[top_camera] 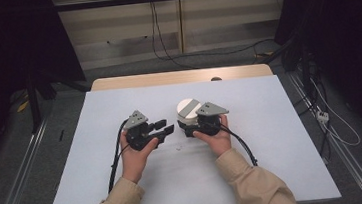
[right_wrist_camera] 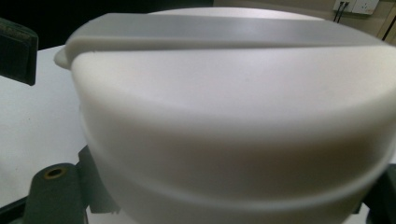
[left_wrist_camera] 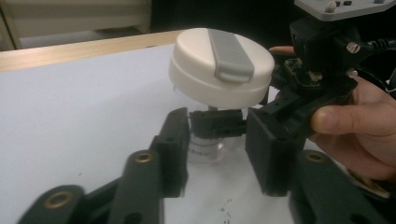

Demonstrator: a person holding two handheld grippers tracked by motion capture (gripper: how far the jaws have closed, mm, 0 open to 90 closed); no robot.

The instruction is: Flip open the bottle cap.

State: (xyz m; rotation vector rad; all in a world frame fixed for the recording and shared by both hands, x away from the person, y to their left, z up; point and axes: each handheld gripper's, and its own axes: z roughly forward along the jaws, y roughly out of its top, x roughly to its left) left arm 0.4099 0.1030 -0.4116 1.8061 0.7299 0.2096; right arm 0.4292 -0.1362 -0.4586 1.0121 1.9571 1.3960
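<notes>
Your white table (top_camera: 99, 160) carries a round white lidded container (top_camera: 187, 108) near its middle. Your right gripper (top_camera: 187, 129) is clamped on its clear lower part, lid tilted. Your left gripper (top_camera: 165, 127) sits just beside it, jaws apart, touching nothing.

White grey-handled lid (left_wrist_camera: 221, 67), tilted, above table

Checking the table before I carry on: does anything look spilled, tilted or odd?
Two things. The white lid with the grey bar sits tilted over a small clear container, held by the right tongs. Dark specks lie scattered on the white table below it, like spilled crumbs.
</notes>
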